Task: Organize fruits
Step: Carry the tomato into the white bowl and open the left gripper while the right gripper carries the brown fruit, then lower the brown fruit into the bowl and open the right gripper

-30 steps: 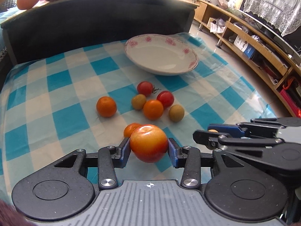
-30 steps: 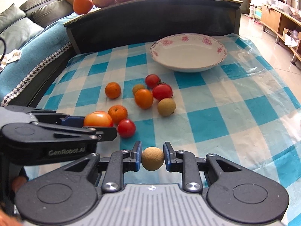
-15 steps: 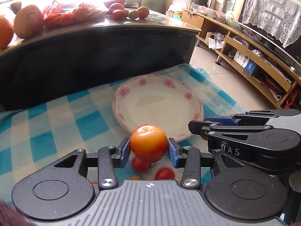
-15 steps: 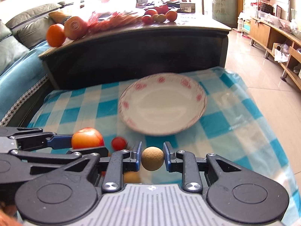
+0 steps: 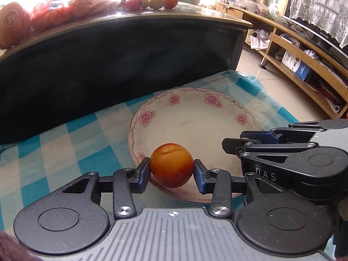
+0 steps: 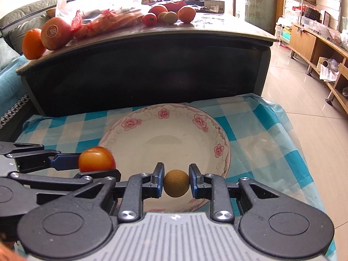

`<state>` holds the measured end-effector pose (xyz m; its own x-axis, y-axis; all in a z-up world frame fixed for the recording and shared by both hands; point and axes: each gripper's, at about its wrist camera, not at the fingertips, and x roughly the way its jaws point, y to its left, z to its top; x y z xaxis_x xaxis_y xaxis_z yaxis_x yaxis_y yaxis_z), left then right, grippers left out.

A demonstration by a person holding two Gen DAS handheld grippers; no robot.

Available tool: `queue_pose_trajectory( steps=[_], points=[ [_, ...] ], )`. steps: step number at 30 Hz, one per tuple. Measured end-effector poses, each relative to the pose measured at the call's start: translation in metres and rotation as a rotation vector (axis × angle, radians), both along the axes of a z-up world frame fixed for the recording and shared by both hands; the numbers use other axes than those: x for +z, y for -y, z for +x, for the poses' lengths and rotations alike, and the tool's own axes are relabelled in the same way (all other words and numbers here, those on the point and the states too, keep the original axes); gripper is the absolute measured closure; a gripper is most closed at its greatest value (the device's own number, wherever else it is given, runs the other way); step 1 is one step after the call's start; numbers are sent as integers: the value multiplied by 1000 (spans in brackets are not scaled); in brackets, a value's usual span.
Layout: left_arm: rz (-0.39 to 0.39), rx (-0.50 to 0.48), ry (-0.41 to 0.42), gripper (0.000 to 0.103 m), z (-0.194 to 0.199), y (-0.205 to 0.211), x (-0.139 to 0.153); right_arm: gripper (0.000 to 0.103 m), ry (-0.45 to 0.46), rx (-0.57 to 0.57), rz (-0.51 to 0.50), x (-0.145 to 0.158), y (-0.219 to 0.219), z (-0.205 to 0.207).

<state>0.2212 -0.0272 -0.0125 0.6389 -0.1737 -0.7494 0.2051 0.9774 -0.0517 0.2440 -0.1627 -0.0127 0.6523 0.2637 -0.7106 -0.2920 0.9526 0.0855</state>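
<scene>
The left hand-held gripper (image 5: 171, 169) points down at a slant, its 2 blue pads clamped on an orange-red fruit (image 5: 171, 164) held above the near rim of the plate (image 5: 195, 117). The right hand-held gripper (image 6: 176, 181) is tilted down much the same and pinches a small brown fruit (image 6: 176, 182) between its pads, also over the plate's near rim. From the right wrist view the left hand-held gripper sits at 9 o'clock, just beside the right one but apart from it; from the left wrist view the right one lies at 3 o'clock, its jaws level with the plate's right rim.

The plate, white with pink flowers, rests on a blue-and-white checked cloth (image 6: 261, 130) covering the desk. The plate's bowl is bare. Cloth shows free at 9 o'clock and 3 o'clock of the plate. The cloth's right edge drops toward tiled floor (image 6: 304, 91).

At 12 o'clock, just behind the plate, a dark cabinet (image 6: 152, 74) stands as a wall, closing off that side. Its top carries more fruit (image 6: 169, 15) and red net bags (image 6: 104, 24). Wooden shelves (image 5: 304, 61) run along the far right, well apart from the desk.
</scene>
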Motion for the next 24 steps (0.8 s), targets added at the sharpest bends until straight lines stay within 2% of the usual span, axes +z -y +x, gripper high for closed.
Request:
queue_pose_trajectory(
  steps=[18,24],
  points=[
    [29,-8,8,52,4,4,-4,73,-6,-15,-28,-18,1,14],
    [34,3,18,47,4,3,-2,73,6,-17,-37,-17,-1,13]
  ],
)
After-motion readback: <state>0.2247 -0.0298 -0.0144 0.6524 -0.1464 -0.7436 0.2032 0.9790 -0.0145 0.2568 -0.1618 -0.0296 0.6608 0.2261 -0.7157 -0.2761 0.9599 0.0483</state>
